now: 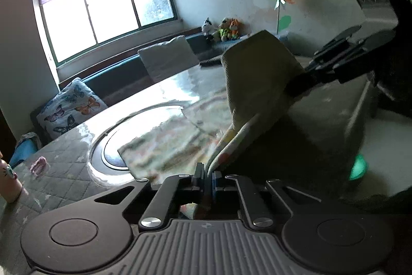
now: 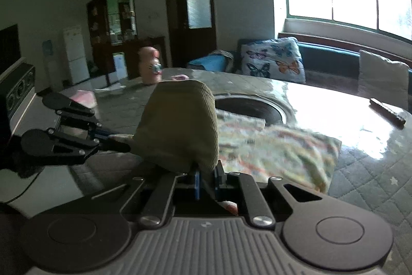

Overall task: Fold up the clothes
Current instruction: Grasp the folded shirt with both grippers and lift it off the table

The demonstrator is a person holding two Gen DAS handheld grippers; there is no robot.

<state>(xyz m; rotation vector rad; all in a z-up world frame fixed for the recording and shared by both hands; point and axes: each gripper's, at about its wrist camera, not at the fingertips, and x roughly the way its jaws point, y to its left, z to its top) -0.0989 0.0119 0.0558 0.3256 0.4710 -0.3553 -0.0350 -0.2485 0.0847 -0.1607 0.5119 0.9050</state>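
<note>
A garment with a beige ribbed inside (image 1: 257, 74) and a pastel patterned outside is lifted off the table between both grippers. My left gripper (image 1: 208, 175) is shut on its near edge. My right gripper (image 2: 207, 181) is shut on another edge of it (image 2: 180, 125). Each gripper shows in the other's view: the right one (image 1: 296, 86) at the right, the left one (image 2: 123, 144) at the left. The rest of the patterned cloth (image 1: 170, 143) lies flat on the table, also in the right wrist view (image 2: 278, 153).
A quilted table cover (image 1: 59, 169) surrounds a round dark inset (image 2: 255, 107). A pink bottle (image 2: 150, 66) stands at the far edge. A dark bar (image 2: 387, 111) lies on the table. A bench with cushions (image 1: 72, 107) runs under the window.
</note>
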